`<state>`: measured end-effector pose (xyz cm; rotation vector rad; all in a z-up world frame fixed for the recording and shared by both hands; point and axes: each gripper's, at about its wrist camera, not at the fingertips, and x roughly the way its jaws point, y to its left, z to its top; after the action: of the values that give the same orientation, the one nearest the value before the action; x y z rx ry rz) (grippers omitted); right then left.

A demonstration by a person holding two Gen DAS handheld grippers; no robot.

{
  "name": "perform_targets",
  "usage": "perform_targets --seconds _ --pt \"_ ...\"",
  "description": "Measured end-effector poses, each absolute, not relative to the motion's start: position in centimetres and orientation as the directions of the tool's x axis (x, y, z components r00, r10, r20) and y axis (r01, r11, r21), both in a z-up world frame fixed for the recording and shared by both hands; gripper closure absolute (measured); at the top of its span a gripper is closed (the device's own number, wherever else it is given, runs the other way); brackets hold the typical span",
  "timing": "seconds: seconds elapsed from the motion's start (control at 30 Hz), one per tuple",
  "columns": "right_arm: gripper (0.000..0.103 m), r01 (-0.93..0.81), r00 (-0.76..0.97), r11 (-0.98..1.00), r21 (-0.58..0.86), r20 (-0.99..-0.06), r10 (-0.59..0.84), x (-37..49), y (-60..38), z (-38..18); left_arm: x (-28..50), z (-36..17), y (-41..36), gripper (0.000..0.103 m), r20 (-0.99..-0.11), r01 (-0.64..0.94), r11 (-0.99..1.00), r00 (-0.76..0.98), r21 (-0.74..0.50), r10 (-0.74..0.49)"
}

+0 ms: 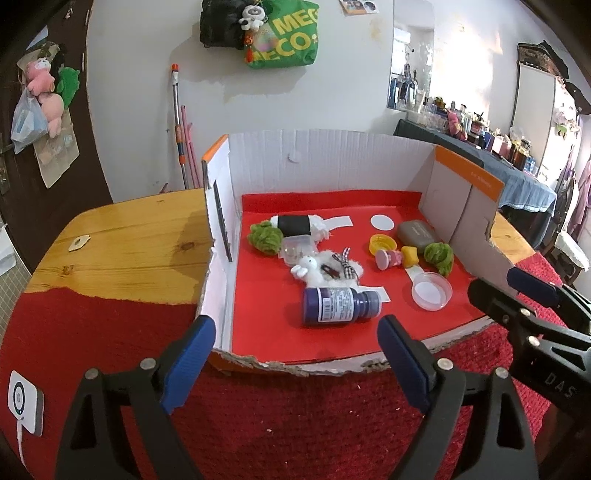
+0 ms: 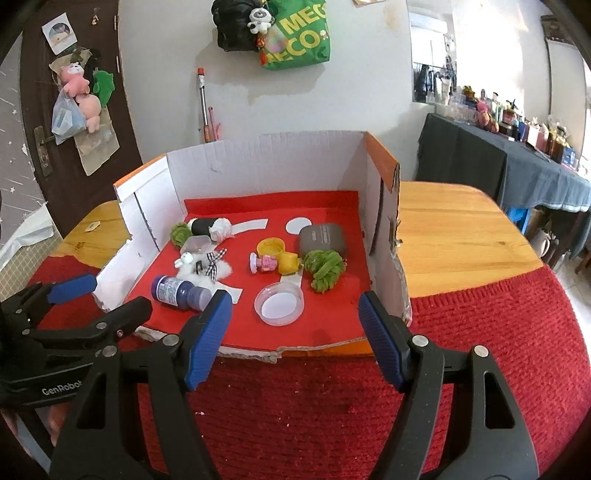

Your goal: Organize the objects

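Observation:
An open cardboard box (image 1: 325, 162) (image 2: 266, 166) with a red floor holds small objects. A dark blue bottle (image 1: 340, 306) (image 2: 179, 290) lies on its side near the front. Behind it are a white plush bunny (image 1: 314, 267) (image 2: 201, 264), a black roll (image 1: 293, 223), two green fuzzy balls (image 1: 264, 238) (image 2: 327, 267), a yellow cap (image 1: 382, 243) (image 2: 271, 247), a pink toy (image 2: 262, 263), a grey case (image 1: 417, 232) (image 2: 323, 238) and a clear round lid (image 1: 431, 290) (image 2: 279, 303). My left gripper (image 1: 295, 362) and right gripper (image 2: 295, 332) are open and empty, in front of the box.
The box stands on a wooden table (image 1: 129, 236) (image 2: 454, 236) with a red knitted cloth (image 1: 295, 424) (image 2: 480, 350) at the front. A white device (image 1: 24, 402) lies at the left. A green bag (image 1: 291, 33) hangs on the wall. A cluttered dark table (image 2: 517, 162) stands right.

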<state>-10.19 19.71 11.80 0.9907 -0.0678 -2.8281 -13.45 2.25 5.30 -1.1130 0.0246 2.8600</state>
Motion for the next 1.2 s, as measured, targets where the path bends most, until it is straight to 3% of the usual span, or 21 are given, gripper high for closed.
perform_targets --seconds 1.2 --pt "0.033 0.133 -0.774 -0.987 0.086 -0.613 -0.158 -9.89 19.73 11.74 -13.16 5.17 2.04 0.01 -0.652 -0.086 -0.996 -0.754 -0.032 0.086"
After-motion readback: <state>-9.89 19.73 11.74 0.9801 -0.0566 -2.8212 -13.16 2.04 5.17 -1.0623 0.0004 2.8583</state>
